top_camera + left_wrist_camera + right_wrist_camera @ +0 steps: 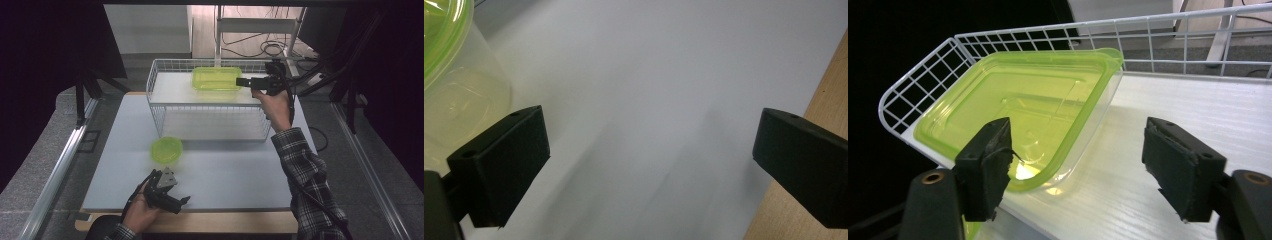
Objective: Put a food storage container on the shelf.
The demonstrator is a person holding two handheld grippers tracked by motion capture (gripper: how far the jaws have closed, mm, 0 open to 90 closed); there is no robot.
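My right gripper [1075, 167] is up on the rack, jaws apart; the near corner of the rectangular lime-green clear plastic tub [1013, 107] sits just by one pad, nothing pinched. The tub rests upright on the white top shelf [175, 92] of the white wire rack [210, 122], toward the back rail. Looks light, thin-walled, a bit flexy and slick, so I'd judge the rim lip at that corner the best bite: stiffest part, pads inside and outside the wall. Squeeze too hard and it'll prob buckle or skid on the shelf. My left gripper [649, 165] hangs low over the pale grey table [225, 175], jaws wide, empty. The round lime-green plastic bowl [166, 149] stands just beside it, in front of the rack.
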